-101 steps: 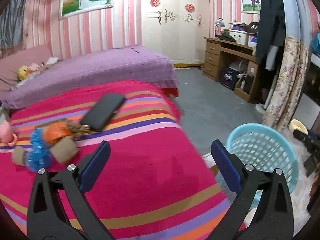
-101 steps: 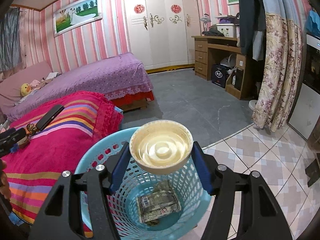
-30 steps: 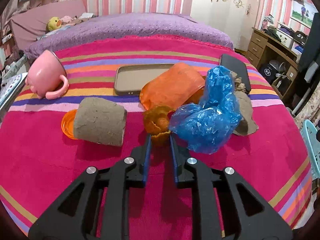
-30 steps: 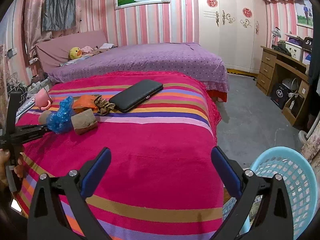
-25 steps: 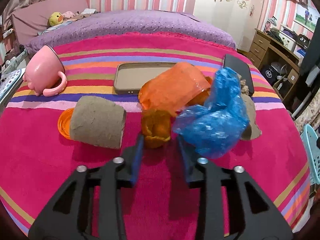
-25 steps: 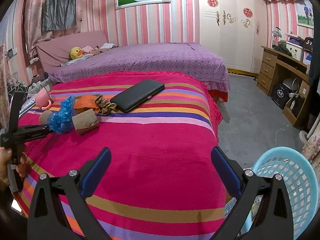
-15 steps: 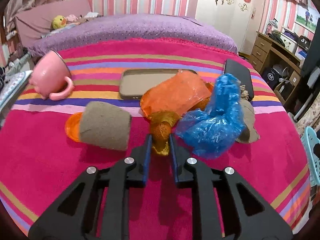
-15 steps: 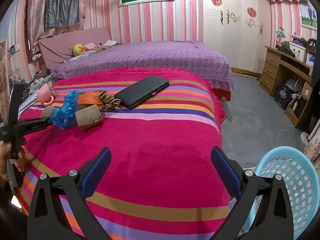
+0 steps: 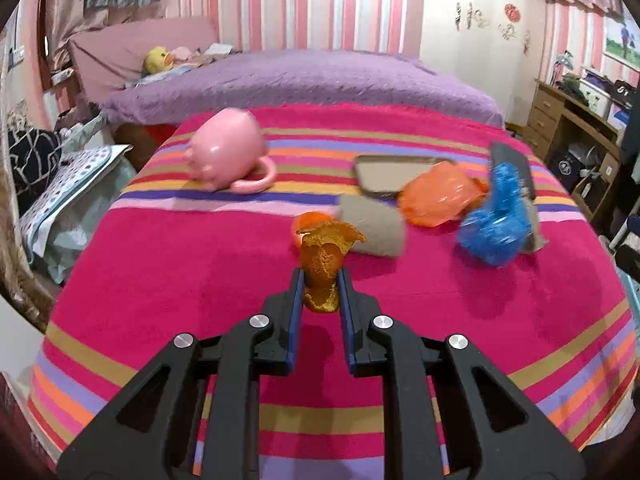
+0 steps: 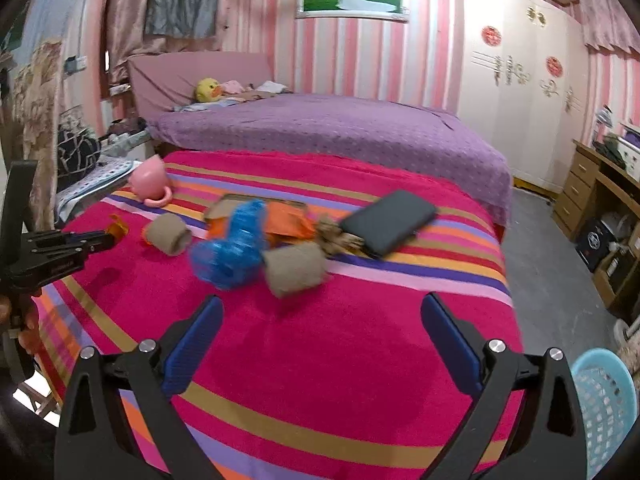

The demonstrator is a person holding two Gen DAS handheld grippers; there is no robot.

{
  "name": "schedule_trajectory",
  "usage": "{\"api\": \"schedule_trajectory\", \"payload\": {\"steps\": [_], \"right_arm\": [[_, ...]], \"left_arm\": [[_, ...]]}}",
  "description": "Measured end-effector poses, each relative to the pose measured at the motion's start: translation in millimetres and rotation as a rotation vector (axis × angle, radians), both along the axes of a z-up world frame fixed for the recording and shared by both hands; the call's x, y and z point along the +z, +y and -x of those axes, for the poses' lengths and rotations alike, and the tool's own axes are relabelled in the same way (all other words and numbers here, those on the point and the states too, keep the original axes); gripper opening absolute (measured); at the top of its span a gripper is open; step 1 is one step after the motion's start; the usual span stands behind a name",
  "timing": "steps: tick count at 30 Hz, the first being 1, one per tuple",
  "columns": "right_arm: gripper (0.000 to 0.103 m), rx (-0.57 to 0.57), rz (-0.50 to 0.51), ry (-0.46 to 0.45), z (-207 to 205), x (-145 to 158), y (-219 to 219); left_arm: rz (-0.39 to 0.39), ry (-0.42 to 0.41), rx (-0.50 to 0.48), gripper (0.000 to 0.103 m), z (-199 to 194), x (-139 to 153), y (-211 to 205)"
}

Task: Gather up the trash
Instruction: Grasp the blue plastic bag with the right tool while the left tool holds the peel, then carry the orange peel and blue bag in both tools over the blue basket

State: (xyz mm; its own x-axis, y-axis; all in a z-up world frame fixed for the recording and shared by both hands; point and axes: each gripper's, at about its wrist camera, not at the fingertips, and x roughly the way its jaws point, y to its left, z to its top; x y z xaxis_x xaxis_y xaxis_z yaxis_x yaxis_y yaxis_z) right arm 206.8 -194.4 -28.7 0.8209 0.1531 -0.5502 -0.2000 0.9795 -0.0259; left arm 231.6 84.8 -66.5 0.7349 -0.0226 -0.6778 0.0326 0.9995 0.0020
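My left gripper (image 9: 320,276) is shut on an orange peel (image 9: 323,264) and holds it lifted above the striped bedspread (image 9: 180,280); it shows from the side in the right wrist view (image 10: 110,236). On the bedspread lie a crumpled blue plastic bag (image 9: 496,224), an orange wrapper (image 9: 440,196) and a brown paper roll (image 9: 372,228). In the right wrist view the blue bag (image 10: 232,248), two paper rolls (image 10: 296,268) (image 10: 168,234) and the orange wrapper (image 10: 288,216) lie ahead. My right gripper (image 10: 320,336) is open and empty above the bed's near part.
A pink pig mug (image 9: 228,156) lies on its side at the bed's left. A brown phone case (image 9: 392,174) and a black wallet (image 10: 388,222) lie near the trash. A light blue basket (image 10: 604,404) stands on the floor at the lower right. A purple bed (image 10: 332,128) lies behind.
My left gripper opened, then shut on the orange peel, lifted it and pulled back to the left, away from the pile. My right gripper dropped a white lid into the basket earlier and stays open.
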Motion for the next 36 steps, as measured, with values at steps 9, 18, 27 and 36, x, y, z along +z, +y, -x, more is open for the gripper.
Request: {"api": "schedule_trajectory", "payload": {"steps": [9, 18, 27, 36], "right_arm": [[0.075, 0.087, 0.003, 0.06, -34, -24, 61], [0.026, 0.125, 0.01, 0.164, -72, -46, 84], [0.015, 0.114, -0.013, 0.071, -42, -14, 37], [0.015, -0.014, -0.027, 0.019, 6, 14, -63]], "left_arm": [[0.028, -0.028, 0.048, 0.016, 4, 6, 33], [0.038, -0.027, 0.048, 0.016, 0, 5, 32], [0.034, -0.052, -0.002, 0.016, 0, 14, 3], [0.025, -0.074, -0.099, 0.016, 6, 23, -52]]}}
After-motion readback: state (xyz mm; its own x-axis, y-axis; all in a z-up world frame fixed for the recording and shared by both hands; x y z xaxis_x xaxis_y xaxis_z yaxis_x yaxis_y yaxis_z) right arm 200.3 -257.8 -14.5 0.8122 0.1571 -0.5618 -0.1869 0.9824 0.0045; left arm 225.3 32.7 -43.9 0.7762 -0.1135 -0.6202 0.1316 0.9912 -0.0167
